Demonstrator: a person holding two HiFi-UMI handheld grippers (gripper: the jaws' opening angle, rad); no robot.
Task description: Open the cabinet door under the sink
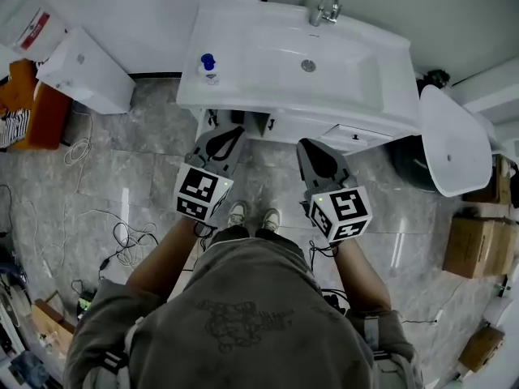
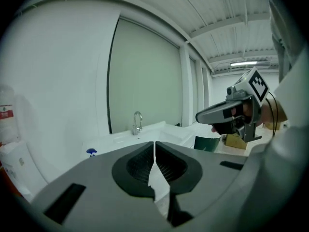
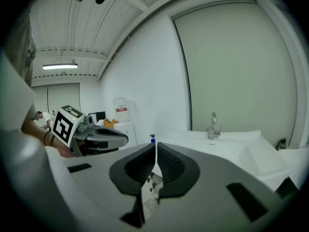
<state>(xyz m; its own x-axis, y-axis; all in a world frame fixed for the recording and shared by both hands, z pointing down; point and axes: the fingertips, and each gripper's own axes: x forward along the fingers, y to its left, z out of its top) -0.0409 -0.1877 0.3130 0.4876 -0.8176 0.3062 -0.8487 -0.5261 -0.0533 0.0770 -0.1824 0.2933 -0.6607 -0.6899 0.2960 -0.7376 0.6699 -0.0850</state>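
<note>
Both left tongs [image 1: 236, 130] and right tongs [image 1: 309, 143] sit closed, empty, before the white cabinet [image 1: 296, 126] showing dark gaps.

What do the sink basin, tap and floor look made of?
Sink basin: glossy white, smooth, likely ceramic or resin.
Tap: mirror-like shine, looks chromed metal.
Floor: grey veined tiles, grout lines, reflections; probably polished stone or porcelain.

Left gripper [image 2: 154, 144] (jaws together) — sink [image 2: 145, 132] beyond

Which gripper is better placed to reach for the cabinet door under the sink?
Left, narrowly: the left gripper points at the cabinet front by its dark gap; the right gripper sits slightly further back. Both are shut.
</note>
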